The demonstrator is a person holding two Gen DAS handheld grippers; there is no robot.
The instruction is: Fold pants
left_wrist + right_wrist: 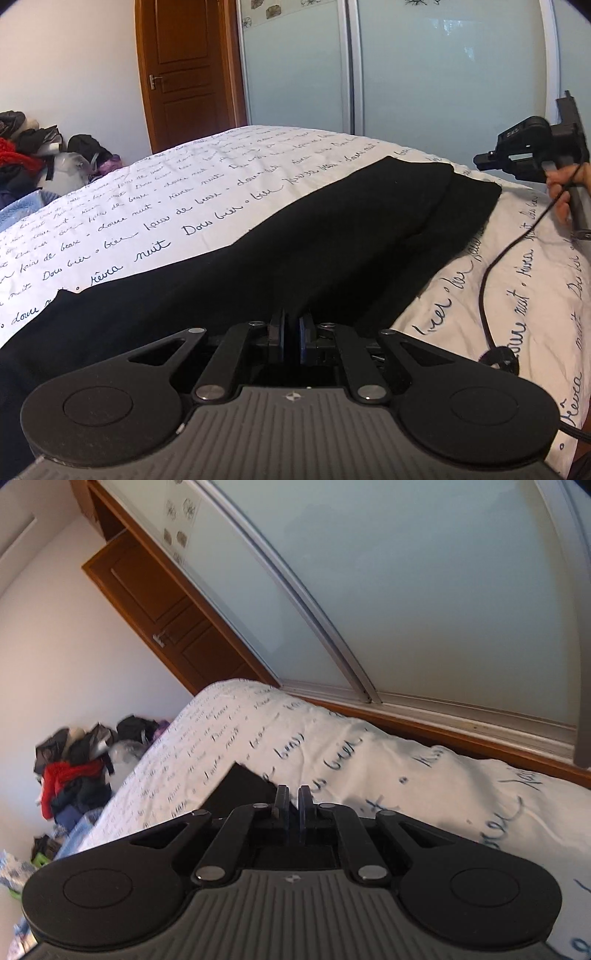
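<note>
The left gripper (294,322) had its blue-padded jaws pressed together on the near edge of the black fabric pants (288,236), which lay lengthwise across the white bedcover printed with script (155,206). The right gripper (294,798) showed a narrow gap, pinching nothing visible, above a pants corner. Only the left view showed the right hand (563,192); bare bedcover bordered both sides.

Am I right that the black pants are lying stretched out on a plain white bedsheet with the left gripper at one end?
Not quite: the bedsheet is not plain, it is white with dark handwritten script, as the left wrist view shows. The black pants do lie stretched out on it, with the left gripper at one end.
</note>
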